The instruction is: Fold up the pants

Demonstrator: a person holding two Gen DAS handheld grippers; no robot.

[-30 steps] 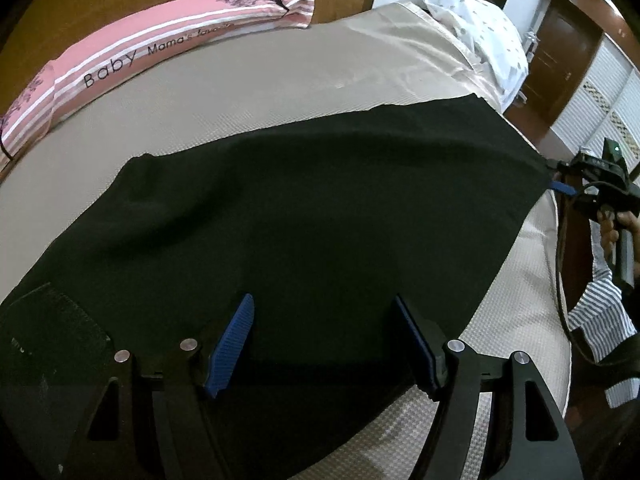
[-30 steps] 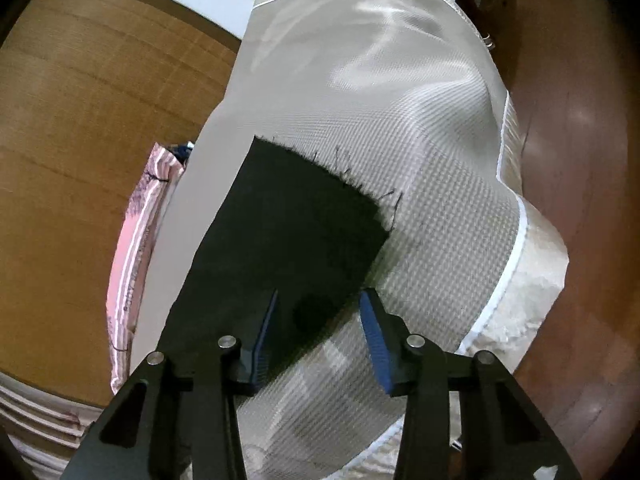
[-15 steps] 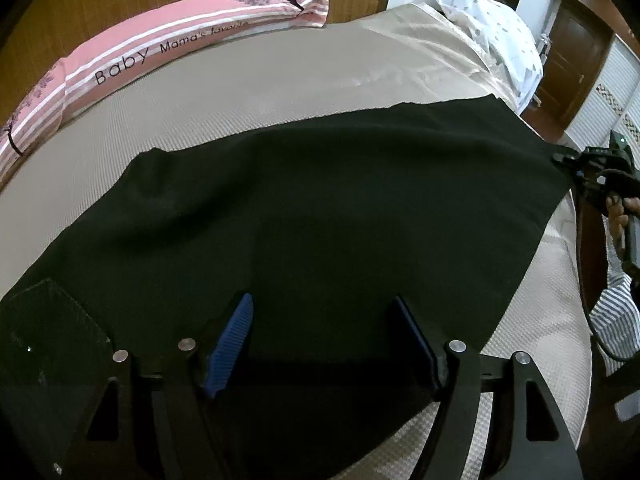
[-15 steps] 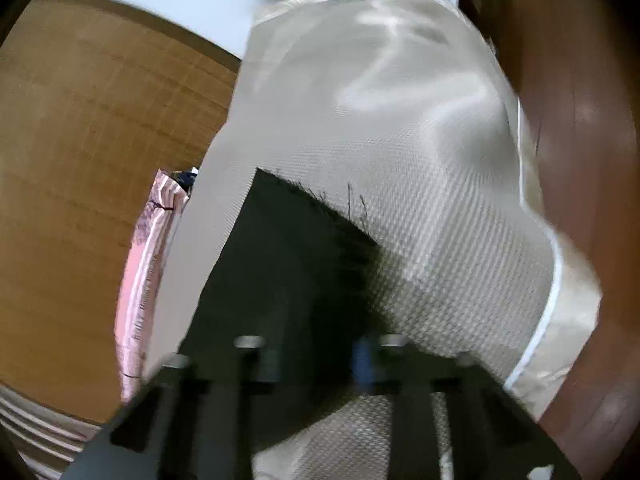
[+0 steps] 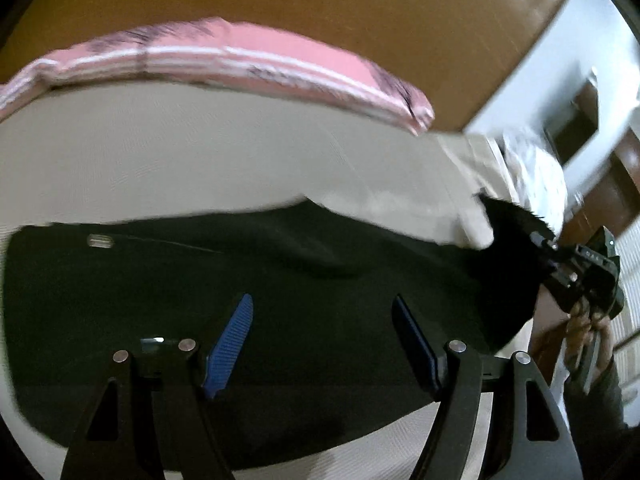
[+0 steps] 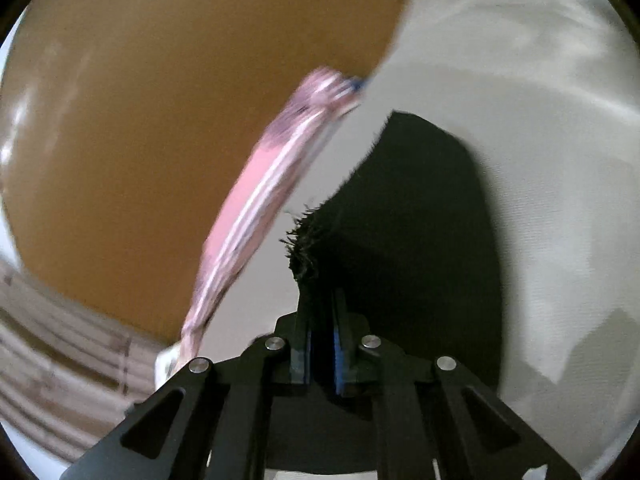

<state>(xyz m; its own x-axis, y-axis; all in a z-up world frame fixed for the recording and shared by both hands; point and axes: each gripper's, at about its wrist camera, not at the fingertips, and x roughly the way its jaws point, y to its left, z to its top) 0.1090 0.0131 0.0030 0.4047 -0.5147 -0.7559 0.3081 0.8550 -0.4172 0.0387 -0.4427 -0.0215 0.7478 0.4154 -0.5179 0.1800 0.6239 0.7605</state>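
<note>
Black pants (image 5: 320,280): frayed hem clamped by just-closed right gripper (image 6: 320,354) and lifted off bed (image 5: 200,160); left gripper (image 5: 324,344) spread wide; fold begun.

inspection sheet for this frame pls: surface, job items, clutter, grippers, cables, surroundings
Surface: bed with beige cover.
Job's things: black pants spread on the bed, frayed hem end lifted off it.
Clutter: pink striped pillow along the headboard; white dotted bedding at the far end.
Grippers: left gripper open above the pants; right gripper has just closed, shut on the frayed hem.
Cables: nothing seen.
Surroundings: wooden headboard, white wall.
</note>
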